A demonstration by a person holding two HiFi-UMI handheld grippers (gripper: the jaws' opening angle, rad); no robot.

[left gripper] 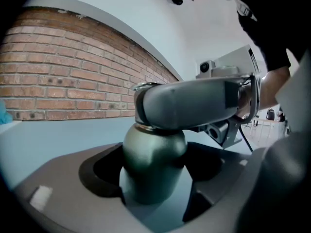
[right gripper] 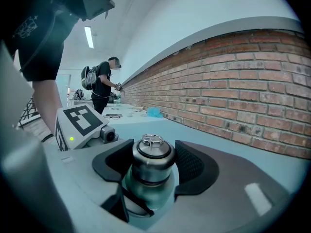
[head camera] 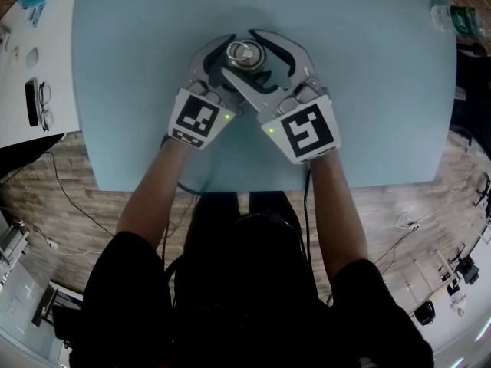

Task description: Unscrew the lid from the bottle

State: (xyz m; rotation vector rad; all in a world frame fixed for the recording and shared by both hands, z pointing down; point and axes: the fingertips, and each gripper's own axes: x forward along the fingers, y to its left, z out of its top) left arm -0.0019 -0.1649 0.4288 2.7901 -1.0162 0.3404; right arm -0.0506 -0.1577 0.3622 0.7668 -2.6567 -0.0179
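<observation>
1. Clamped round the lid [right gripper: 152, 153] with the right gripper [right gripper: 153, 165], a dark pad pressed to either side, ring handle [right gripper: 152, 140] on top left bare
2. Clenched on the bottle [left gripper: 153, 161] with the left gripper [left gripper: 155, 178], lower down, on the rounded green body just under the other jaw
3. Crossed at the bottle, left below and right above, both reaching in from the near side
4. Standing upright on the pale blue table [head camera: 368, 90], about the middle of its width and well in from the front edge
5. Bare tabletop all round past the jaws: wide to the left, to the right and on the far side, narrower back toward the front edge
6. Past the left edge, glasses [head camera: 42, 102] on a white surface [head camera: 38, 21]; by the far right corner, a clear plastic bottle [head camera: 453, 18]
7. Farther off, a brick wall [right gripper: 243, 81] beyond the table's far side, and a person with a backpack [right gripper: 103, 84] well away at another bench
</observation>
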